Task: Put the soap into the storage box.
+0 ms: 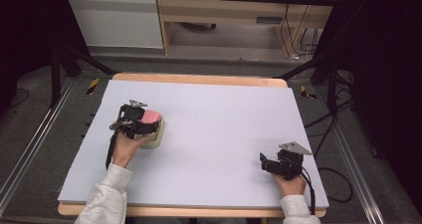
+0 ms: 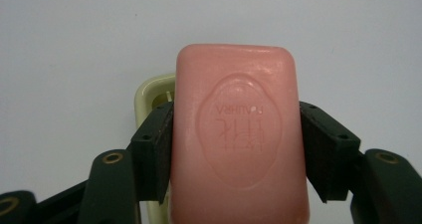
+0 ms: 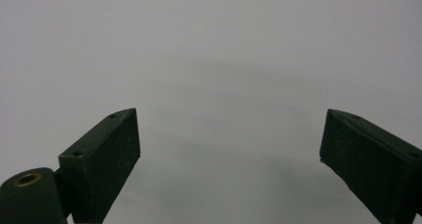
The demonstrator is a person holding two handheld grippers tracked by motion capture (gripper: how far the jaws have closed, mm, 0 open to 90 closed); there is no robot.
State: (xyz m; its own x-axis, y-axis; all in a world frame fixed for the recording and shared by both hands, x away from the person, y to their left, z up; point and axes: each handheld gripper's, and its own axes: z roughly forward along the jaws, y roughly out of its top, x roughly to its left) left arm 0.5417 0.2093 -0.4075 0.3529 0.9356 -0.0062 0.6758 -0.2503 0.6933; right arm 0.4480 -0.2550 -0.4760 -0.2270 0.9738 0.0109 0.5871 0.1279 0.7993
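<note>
The left gripper (image 1: 144, 120) pinches a pink soap (image 2: 239, 134) across its width: in the left gripper view both black pads (image 2: 157, 149) press flat on the bar's long sides, so the jaws stand only as far apart as the bar is wide. The soap sticks out forward past the pads. It is a rounded rectangular bar, smooth and slightly glossy, with an oval stamped into its top face and raised lettering inside the oval. Under and behind it lies a cream dish (image 2: 152, 92), whose rounded rim shows to the left of the bar. Whether the soap touches the dish cannot be told.

In the high view the soap (image 1: 152, 117) and the dish (image 1: 154, 137) are in the left half of the table (image 1: 224, 134), near the left edge and about midway between the front and back edges. The left hand (image 1: 124, 149) holds its gripper over the dish.

The right gripper (image 1: 271, 163) rests near the front right corner, well apart from the soap. Its jaws are spread wide, with only the bare white tabletop between them.
</note>
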